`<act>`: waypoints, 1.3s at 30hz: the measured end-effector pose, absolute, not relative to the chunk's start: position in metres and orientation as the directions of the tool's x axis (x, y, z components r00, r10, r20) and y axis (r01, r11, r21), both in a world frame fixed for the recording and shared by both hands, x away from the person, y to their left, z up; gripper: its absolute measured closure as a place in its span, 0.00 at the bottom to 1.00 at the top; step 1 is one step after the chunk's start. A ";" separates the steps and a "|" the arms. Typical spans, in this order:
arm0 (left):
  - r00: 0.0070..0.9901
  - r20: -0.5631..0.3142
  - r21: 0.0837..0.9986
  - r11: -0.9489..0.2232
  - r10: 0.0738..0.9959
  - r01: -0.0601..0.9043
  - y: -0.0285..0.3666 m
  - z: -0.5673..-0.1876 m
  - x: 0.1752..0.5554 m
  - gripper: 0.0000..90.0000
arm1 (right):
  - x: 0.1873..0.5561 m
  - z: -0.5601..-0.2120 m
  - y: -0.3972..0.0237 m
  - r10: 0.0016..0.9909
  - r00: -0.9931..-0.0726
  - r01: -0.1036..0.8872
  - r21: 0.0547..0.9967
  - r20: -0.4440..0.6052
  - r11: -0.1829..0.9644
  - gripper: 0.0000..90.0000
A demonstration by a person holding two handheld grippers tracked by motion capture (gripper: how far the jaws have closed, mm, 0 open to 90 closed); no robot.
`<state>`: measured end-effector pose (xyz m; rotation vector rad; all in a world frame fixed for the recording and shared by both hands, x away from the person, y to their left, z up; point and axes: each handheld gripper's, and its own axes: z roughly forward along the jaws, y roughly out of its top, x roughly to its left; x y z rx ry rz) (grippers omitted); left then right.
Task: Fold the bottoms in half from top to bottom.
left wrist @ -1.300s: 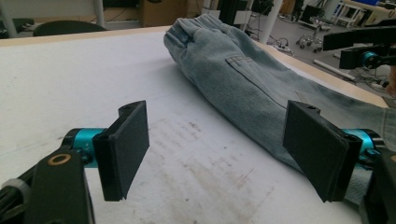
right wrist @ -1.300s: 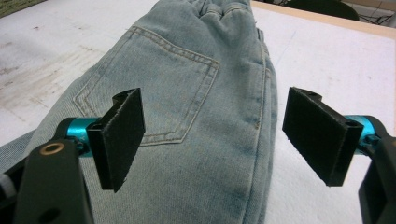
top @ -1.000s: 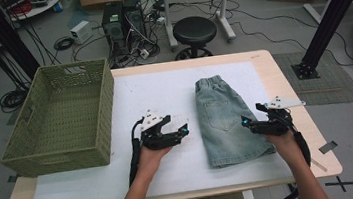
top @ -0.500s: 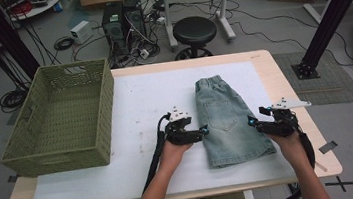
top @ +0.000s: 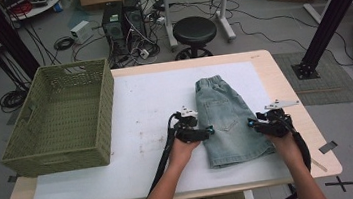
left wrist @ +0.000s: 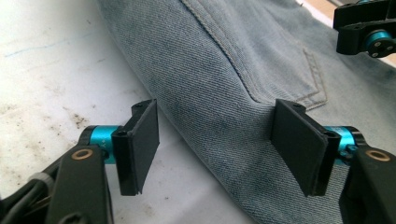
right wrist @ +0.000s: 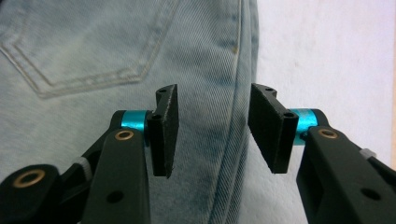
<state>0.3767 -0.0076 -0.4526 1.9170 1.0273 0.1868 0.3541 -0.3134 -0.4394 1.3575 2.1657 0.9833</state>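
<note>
Moved since earlier: left gripper (top: 207, 131) has slid across the white sheet (top: 154, 102) to the left edge of the denim shorts (top: 227, 119); right gripper (top: 253, 124) has kept at the right edge.
Fingers: both sets of jaws have just been closing; the left pair straddles the folded left hem (left wrist: 205, 135) and the right pair straddles the side seam (right wrist: 233, 126), neither yet pinching.
Shorts: flat on the sheet right of table centre, waistband at 12 o'clock, leg hems at 6 o'clock.
Handling: soft, floppy, light; thick denim grips well, likely sagging between holds.
Hold: seamed side edges, at 9 and 3 o'clock.
Nearby: green basket (top: 61, 117) at far 9 o'clock.
</note>
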 end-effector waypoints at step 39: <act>0.622 -0.320 0.804 -0.142 0.714 0.577 0.012 -0.450 0.369 0.97 | 0.355 -0.446 -0.311 0.882 -0.435 0.683 0.705 0.182 0.192 0.93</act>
